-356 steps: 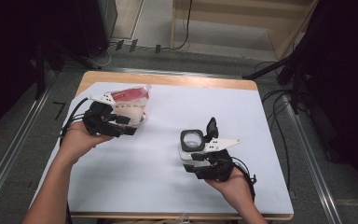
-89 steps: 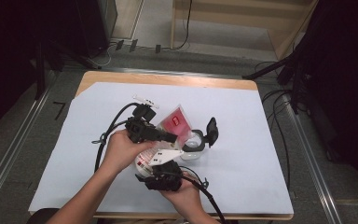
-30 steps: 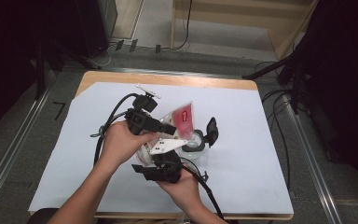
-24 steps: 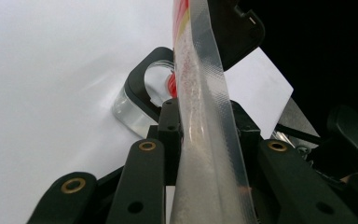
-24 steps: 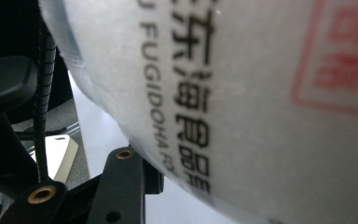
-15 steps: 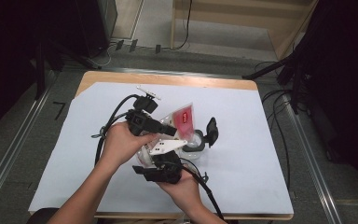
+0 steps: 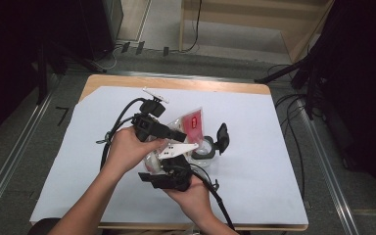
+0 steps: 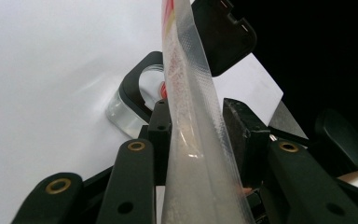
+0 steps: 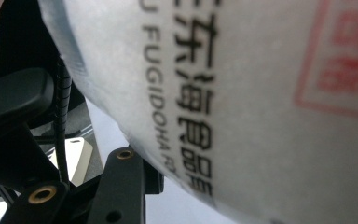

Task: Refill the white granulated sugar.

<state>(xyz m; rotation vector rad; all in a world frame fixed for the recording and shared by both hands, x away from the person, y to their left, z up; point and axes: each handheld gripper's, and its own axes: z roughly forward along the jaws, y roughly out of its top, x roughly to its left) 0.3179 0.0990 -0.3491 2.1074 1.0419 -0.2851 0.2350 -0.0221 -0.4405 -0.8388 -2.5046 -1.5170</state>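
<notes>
**Pouch at risk of dropping short of the jar**

Grip is the weak point here. The vacuum-sealed food pouch point(image 7: 190, 126) stands on edge in the air between both tools, just above and beside the clear jar point(image 7: 205, 151), whose black flip lid point(image 7: 222, 137) stands open. The jar itself rests on the white table sheet point(image 7: 269, 161).

The left gripper point(image 8: 198, 108) has the pouch's sealed edge running between its jaws, but the jaws have just been opening. In the left gripper view the film leans on one pad point(image 8: 161, 116) while a gap shows before the other, so this claw is spread and no longer pinches.

The right gripper point(image 7: 173, 164) sits under the pouch. Its own view shows the printed film pressed up close and one jaw below it; whether that claw clamps the pouch or merely props it, I cannot tell.

If the right claw has no firm hold, the slick film can slide down and fall flat on the sheet, or land across the jar's rim instead of inside. The pouch looks wider than the jar's mouth, so pushing it in crooked could fold it, tip the jar, or knock the lid shut. The two tools are also crowded together, and their cables could snag on a quick pull apart.
</notes>
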